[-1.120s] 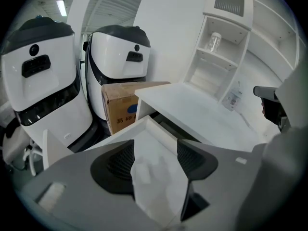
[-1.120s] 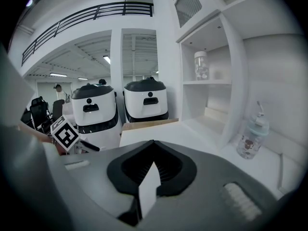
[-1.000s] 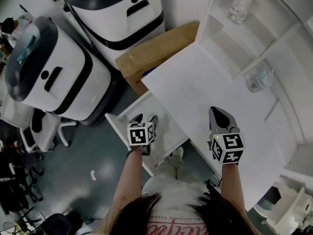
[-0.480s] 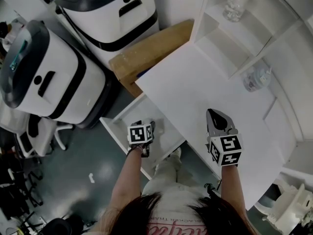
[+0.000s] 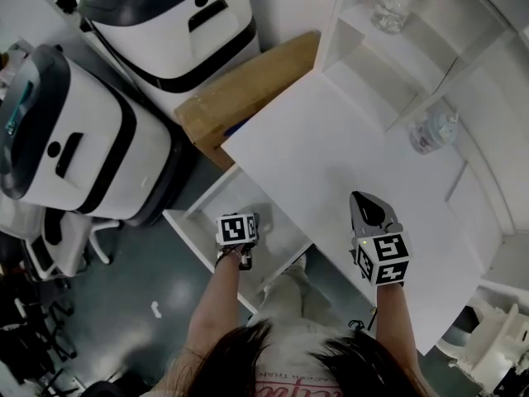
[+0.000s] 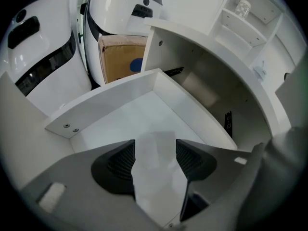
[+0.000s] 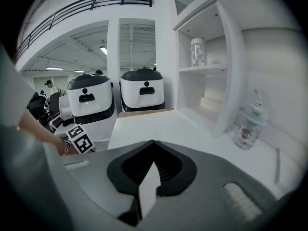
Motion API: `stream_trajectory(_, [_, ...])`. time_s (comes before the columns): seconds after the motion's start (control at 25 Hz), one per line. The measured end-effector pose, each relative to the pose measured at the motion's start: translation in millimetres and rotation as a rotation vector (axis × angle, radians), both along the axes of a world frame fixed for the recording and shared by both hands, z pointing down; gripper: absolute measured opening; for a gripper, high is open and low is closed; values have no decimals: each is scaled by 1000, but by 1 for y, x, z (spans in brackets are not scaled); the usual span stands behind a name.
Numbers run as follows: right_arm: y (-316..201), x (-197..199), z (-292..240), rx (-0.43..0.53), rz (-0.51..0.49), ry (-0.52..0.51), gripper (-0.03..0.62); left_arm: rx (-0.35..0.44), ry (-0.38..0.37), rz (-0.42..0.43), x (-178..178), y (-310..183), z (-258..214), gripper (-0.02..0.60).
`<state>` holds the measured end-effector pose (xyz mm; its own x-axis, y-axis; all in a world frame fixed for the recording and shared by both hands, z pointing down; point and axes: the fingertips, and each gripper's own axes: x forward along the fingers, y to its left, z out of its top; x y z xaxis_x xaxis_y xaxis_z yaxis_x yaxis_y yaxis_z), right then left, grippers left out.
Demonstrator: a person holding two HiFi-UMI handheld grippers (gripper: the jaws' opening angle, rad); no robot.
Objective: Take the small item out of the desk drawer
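A white desk (image 5: 331, 155) is filling the right half of the head view, running from the near right to the far middle. To its left, two big white-and-black machines are standing side by side, one at the left (image 5: 74, 139) and one farther off (image 5: 178, 23). The desk drawer (image 5: 194, 222) is standing pulled out from under the desk's left edge, its white floor and side walls lying open to the left gripper view. A brown cardboard box (image 5: 240, 98) is sitting on the floor between the far machine and the desk's far left corner. A white shelf unit (image 5: 372, 73) is rising along the far right side of the desk. The left gripper (image 6: 155, 146) is hanging over the near part of the open drawer, pointing down into it, with its jaws standing moderately apart. The right gripper (image 7: 153, 146) is hovering over the near part of the desk, well apart from the drawer, with its jaw tips pressed together and gripping nothing. A clear bottle with a pale cap (image 5: 430, 131) is standing on the desk at the far right, near the shelf unit. A glass jar (image 5: 390, 7) is sitting on a shelf beyond it. A pale patch (image 6: 155, 137) is showing on the drawer floor right between the left jaws. It may be the small item, but the view is too washed out to tell it from a shadow on the white floor.
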<state>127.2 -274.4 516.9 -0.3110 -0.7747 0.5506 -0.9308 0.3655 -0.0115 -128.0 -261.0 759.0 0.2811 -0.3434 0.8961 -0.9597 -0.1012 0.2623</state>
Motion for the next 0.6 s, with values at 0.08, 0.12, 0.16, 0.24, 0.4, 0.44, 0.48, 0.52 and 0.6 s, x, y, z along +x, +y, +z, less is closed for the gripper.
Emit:
stream_trajectory(0.08, [-2, -1, 4, -14, -1, -1, 2, -17, -10, 8, 1, 0, 7, 279])
stream_trajectory(0.12, [-4, -2, 6, -22, -3, 0, 2, -23, -12, 11, 2, -1, 10, 277])
stream_trajectory(0.16, [-5, -3, 8, -31, -7, 2, 2, -28, -13, 12, 2, -2, 12, 273])
stream_trajectory(0.24, [-7, -6, 12, -46, -15, 5, 2, -34, -18, 12, 1, -3, 18, 270])
stream_trajectory(0.4, [-7, -9, 19, -59, -21, 9, 2, -52, -58, 12, -5, -3, 28, 265])
stream_trajectory(0.44, [-6, -8, 20, -63, -21, 10, 2, -56, -63, 12, -5, -3, 30, 262])
stream_trajectory(0.48, [-6, -8, 22, -66, -21, 12, 2, -63, -53, 10, -3, -2, 33, 258])
stream_trajectory(0.52, [-6, -8, 24, -70, -22, 13, 2, -76, -18, 7, 4, 0, 36, 254])
stream_trajectory(0.6, [-5, -7, 27, -77, -23, 15, 2, -103, 63, 0, 20, 4, 40, 239])
